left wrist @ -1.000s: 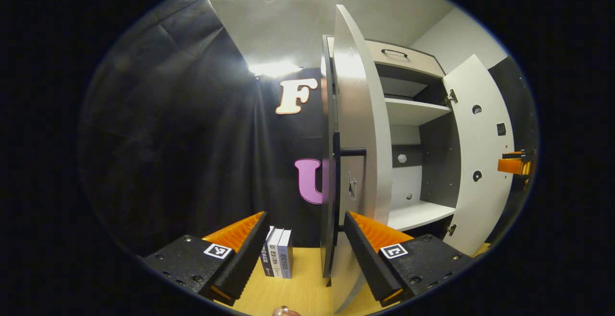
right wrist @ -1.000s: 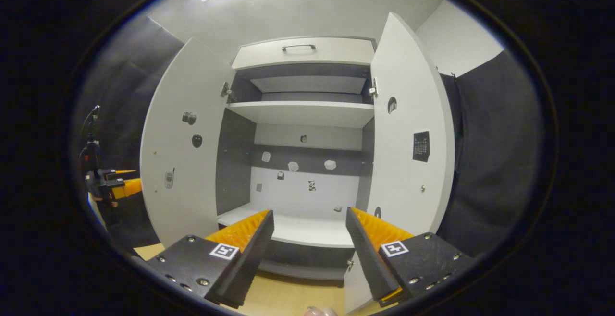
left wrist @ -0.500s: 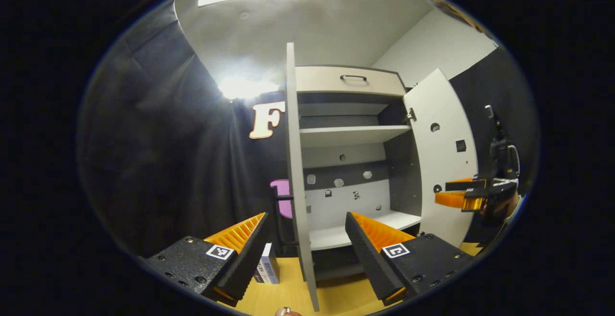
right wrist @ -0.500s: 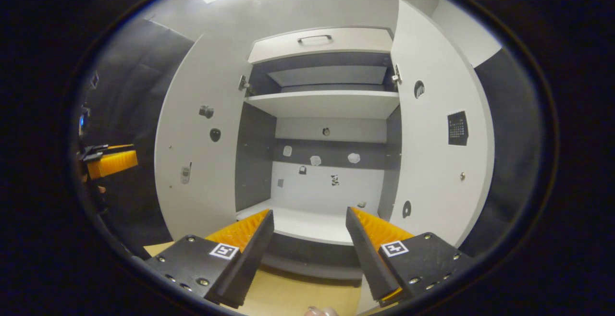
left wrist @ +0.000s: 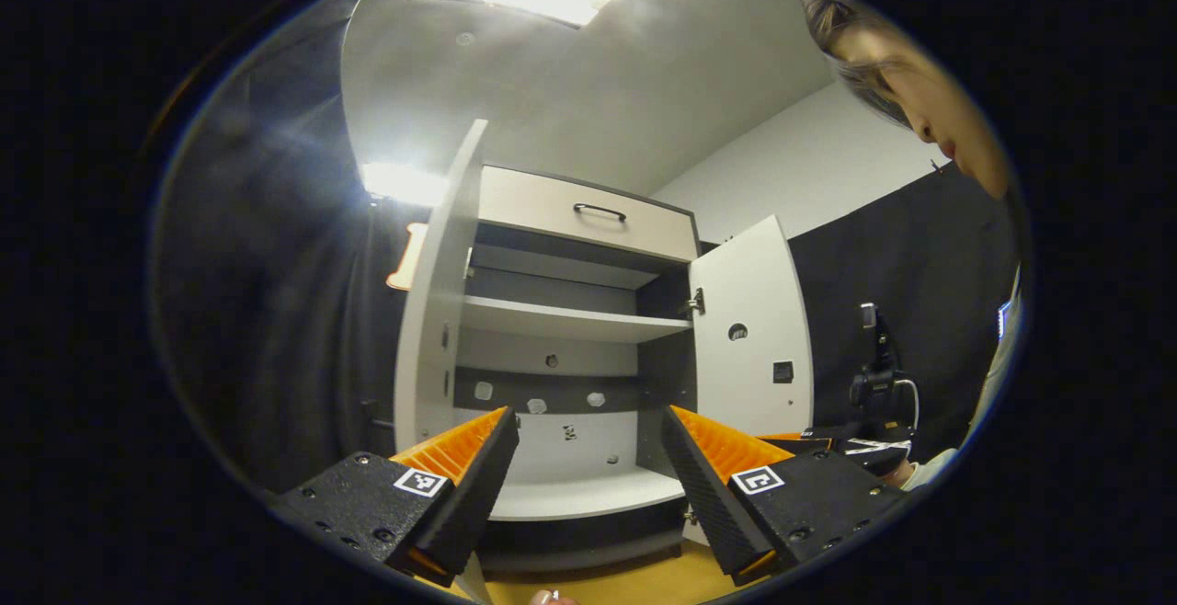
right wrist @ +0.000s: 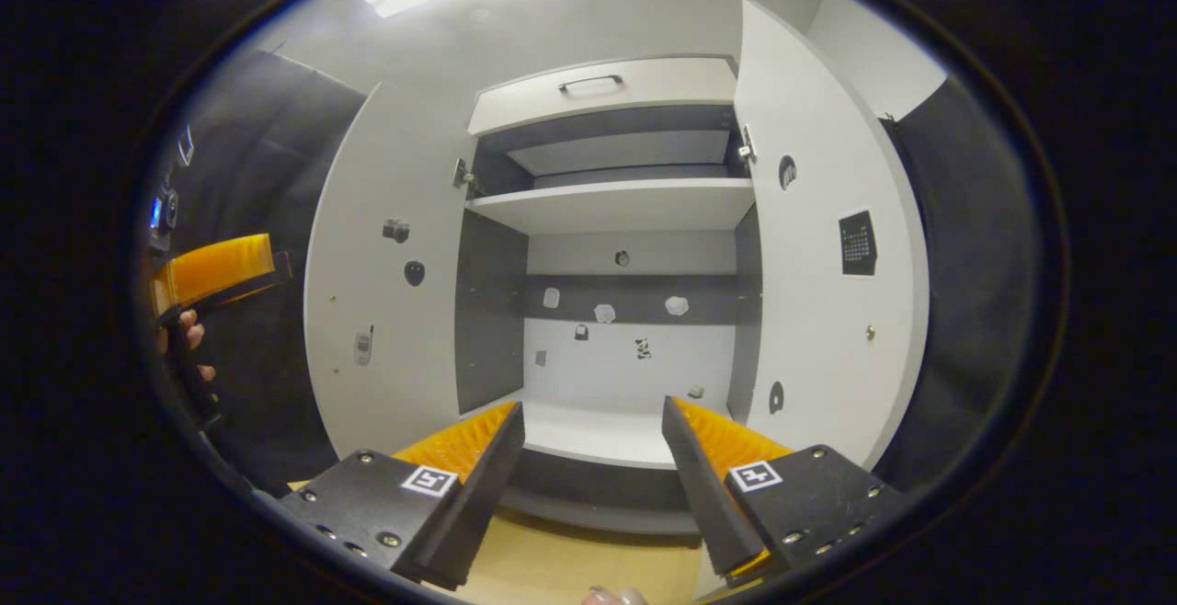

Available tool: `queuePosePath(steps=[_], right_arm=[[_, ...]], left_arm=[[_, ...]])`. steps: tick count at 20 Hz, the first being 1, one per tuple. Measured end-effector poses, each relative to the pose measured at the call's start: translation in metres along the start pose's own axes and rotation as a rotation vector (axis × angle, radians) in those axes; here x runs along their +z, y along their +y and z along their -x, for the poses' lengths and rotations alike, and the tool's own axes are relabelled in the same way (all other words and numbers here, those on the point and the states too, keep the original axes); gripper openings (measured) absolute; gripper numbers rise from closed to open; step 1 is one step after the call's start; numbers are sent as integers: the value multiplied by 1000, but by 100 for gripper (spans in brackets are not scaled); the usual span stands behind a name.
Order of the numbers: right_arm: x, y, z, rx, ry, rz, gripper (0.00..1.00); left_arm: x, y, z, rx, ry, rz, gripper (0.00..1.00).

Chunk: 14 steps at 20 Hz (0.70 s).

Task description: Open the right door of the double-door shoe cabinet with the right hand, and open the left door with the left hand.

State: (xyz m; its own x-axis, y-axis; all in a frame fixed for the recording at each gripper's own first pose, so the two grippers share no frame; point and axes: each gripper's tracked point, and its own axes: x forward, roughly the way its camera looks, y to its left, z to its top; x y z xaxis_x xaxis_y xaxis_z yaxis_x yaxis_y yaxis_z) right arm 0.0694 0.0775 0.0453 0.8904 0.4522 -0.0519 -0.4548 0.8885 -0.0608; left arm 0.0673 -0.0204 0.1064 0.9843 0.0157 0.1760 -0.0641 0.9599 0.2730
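The white shoe cabinet [right wrist: 611, 205] stands with both doors swung wide. In the right gripper view its left door [right wrist: 386, 292] and right door [right wrist: 828, 256] flank bare shelves. My right gripper [right wrist: 593, 405] is open in front of the lower shelf, touching nothing. Far left, a hand [right wrist: 179, 338] holds my left gripper [right wrist: 221, 269] clear of the left door. In the left gripper view the left door [left wrist: 432, 311] is nearly edge-on and the right door [left wrist: 749, 329] stands open. My left gripper [left wrist: 589, 414] is open and holds nothing.
A top drawer [left wrist: 588, 214] with a dark handle is closed above the shelves. The cabinet rests on a wooden surface [right wrist: 552, 568]. Dark cloth walls hang on both sides. A person's head [left wrist: 883, 81] leans in at the upper right, above the right gripper [left wrist: 798, 440].
The left gripper view swung from the left door's edge to the cabinet's inside, and the left door now stands wider open. In the right gripper view, the left gripper rose.
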Motion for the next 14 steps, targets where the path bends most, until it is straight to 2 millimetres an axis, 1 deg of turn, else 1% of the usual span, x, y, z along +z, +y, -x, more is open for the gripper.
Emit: queuePosePath(steps=[3,7,8,10,12,14], right_arm=[[4,-5,3,-33,-16,-28,92],[2,-7,4,-68,-4,-45,92],[1,-6,4,-75,-3,-45,92],[2,-3,2,-77,-11,-42,92],[2,2,3,-75,-14,-24,92],[2,2,2,-83,-19,2,92]], left_arm=[[-3,-13,-26,-36,-58,55,96],[-35,-23,-51,-70,-18,61,97],[-45,-27,-56,-82,4,60,96],[-61,-32,-64,-103,41,51,96],[-69,-36,-72,-115,61,36,96],[-76,-43,-78,-140,79,49,94]])
